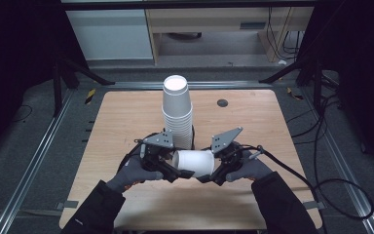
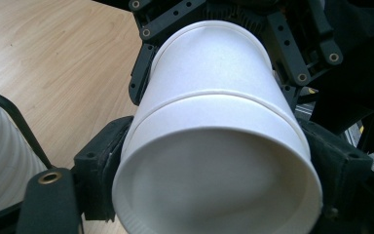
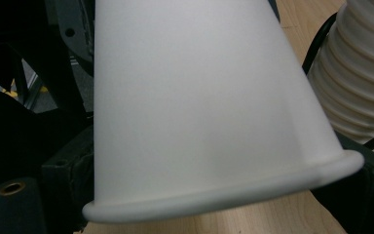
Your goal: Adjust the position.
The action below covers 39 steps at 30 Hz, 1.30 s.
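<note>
One white paper cup [image 1: 194, 162] lay on its side in the air, just above the near middle of the wooden table [image 1: 253, 126], caught between two hand-held grippers. From the high view its base pointed toward the left gripper [image 1: 182, 174] and its rolled rim toward the right gripper [image 1: 205, 178]. In the left gripper view the cup's base end [image 2: 214, 161] sat between that gripper's black jaws, which stood one at each side of it with their pads against the wall; it looked like a grip on the cup. In the right gripper view the cup's rim end [image 3: 199, 122] lay between that gripper's own jaws, which pressed on it near the rim, holding it.

A gloved hand [image 1: 135, 171] carried the left gripper and another hand [image 1: 253, 170] carried the right, with dark sleeves coming in from the near edge. Just behind the cup stood a tall stack of white cups [image 1: 177, 109], upside down, near the table's middle. A small dark round spot [image 1: 222, 103] sat on the table farther back, to the right of the stack. Black cables trailed from both grippers across the wood.
</note>
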Each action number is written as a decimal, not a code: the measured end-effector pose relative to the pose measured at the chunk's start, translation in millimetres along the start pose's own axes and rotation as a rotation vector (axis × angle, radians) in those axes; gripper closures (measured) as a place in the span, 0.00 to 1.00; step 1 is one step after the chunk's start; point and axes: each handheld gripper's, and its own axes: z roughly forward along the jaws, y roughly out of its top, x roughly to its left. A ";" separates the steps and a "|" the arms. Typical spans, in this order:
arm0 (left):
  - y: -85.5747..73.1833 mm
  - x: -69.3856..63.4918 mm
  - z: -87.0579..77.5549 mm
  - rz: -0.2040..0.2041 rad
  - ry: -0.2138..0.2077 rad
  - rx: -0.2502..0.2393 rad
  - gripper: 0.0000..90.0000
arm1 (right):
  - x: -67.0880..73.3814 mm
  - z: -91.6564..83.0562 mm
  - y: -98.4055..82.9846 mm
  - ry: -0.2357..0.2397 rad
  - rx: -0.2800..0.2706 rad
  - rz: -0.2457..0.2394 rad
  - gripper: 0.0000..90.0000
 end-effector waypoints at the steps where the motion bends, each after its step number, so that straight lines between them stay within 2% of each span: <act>1: -0.1 0.3 0.5 -0.004 0.000 -0.001 0.22 | 0.0 -0.1 0.0 -0.001 0.000 0.000 0.12; 10: -1.1 2.0 4.8 -0.017 -0.012 0.026 0.22 | -0.5 3.3 -0.1 0.005 0.018 0.002 0.12; 17: -0.7 1.5 5.0 -0.006 -0.016 0.040 0.22 | 0.9 5.9 3.3 0.011 0.029 -0.008 0.12; 23: -1.4 2.0 5.2 -0.013 -0.018 0.045 0.23 | 0.9 6.9 3.4 0.012 0.035 -0.008 0.12; 27: -1.8 1.2 6.1 -0.005 -0.008 0.056 0.24 | 0.6 8.3 2.8 0.013 0.047 -0.008 0.12; 31: -1.7 0.2 5.4 0.000 0.000 0.051 0.24 | 0.9 8.9 2.5 0.007 0.046 -0.009 0.11; 39: -3.4 -0.3 -5.9 0.000 0.009 0.005 0.24 | 1.4 0.0 4.9 -0.004 -0.003 0.006 0.06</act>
